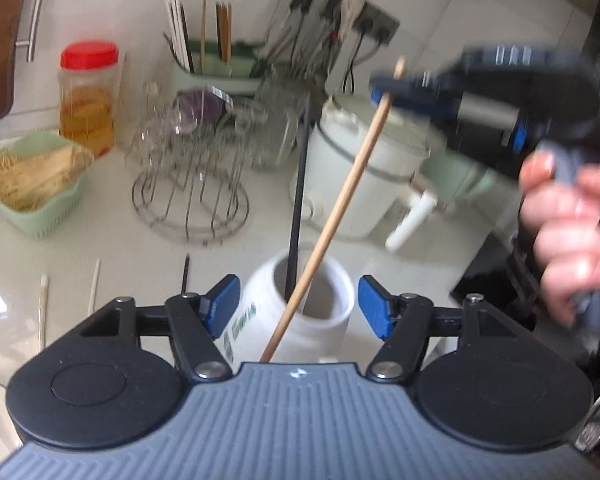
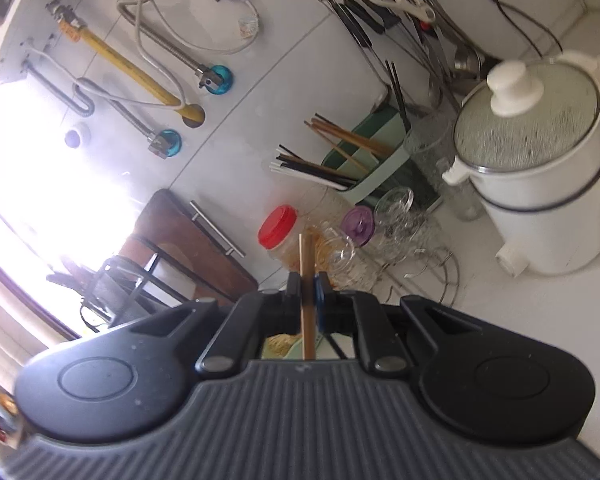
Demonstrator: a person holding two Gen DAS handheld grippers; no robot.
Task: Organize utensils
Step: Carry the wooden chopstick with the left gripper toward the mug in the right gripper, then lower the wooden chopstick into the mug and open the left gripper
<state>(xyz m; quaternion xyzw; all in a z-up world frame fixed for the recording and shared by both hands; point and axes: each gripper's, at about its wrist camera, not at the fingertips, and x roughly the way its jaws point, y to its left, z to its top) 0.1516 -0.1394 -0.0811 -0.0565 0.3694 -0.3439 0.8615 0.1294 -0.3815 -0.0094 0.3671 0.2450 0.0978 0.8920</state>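
A white jar [image 1: 324, 320] stands on the counter right in front of my left gripper [image 1: 299, 300]. Its blue pads [image 1: 224, 304] are spread on either side of the jar's mouth and hold nothing, so it is open. A black chopstick [image 1: 298, 216] stands in the jar. A wooden chopstick [image 1: 352, 172] slants from the jar's front up to my right gripper [image 1: 396, 88], which a hand holds at the upper right and which is shut on its top end. In the right wrist view the wooden chopstick [image 2: 305, 256] is pinched between the pads of the right gripper [image 2: 309, 284].
Loose chopsticks [image 1: 94, 284] lie on the counter at the left. A green holder [image 1: 212, 72] full of chopsticks stands at the wall. Also around: a wire rack with glasses [image 1: 192, 184], a white cooker [image 1: 364, 176], a green basket [image 1: 32, 200], a red-lidded jar [image 1: 88, 100].
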